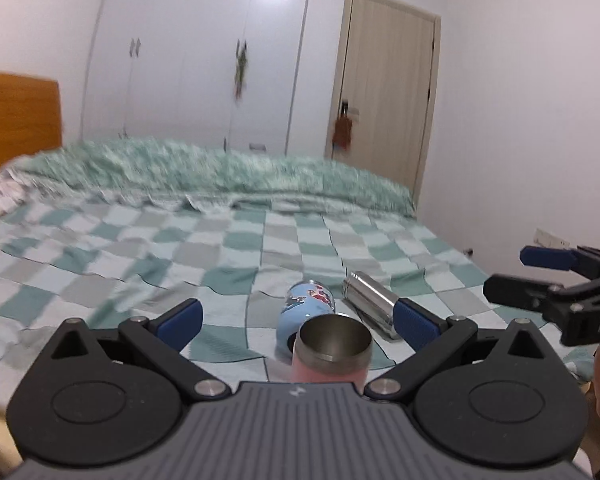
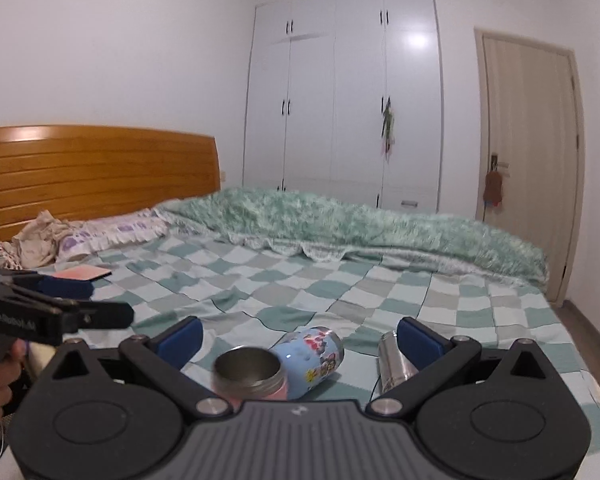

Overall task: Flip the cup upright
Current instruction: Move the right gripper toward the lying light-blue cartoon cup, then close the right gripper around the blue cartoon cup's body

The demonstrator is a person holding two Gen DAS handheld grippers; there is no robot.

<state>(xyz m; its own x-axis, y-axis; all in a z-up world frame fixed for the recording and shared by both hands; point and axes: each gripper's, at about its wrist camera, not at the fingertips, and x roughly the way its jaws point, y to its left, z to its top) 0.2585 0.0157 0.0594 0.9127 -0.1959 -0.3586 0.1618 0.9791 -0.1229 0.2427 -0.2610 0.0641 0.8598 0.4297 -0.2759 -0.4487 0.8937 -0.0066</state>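
A pink cup with a steel rim [image 1: 332,350] stands upright on the checked bed sheet, its open mouth up, close in front of my left gripper [image 1: 298,320], which is open and empty. It also shows in the right wrist view [image 2: 250,374], just before my right gripper [image 2: 300,340], open and empty. A blue cartoon-print cup [image 1: 306,312] [image 2: 310,354] lies on its side right behind the pink cup. A steel cup [image 1: 370,306] [image 2: 392,364] lies on its side to the right. The right gripper also shows from the left wrist view [image 1: 516,276], and the left gripper from the right wrist view [image 2: 92,300].
The bed sheet [image 2: 340,288] is checked green and white. A fluffy green blanket [image 2: 360,224] lies along the far side. Pillows [image 2: 100,236], a pink book [image 2: 84,272] and a wooden headboard [image 2: 100,176] are at the left. Wardrobe [image 2: 340,100] and door [image 2: 528,140] stand behind.
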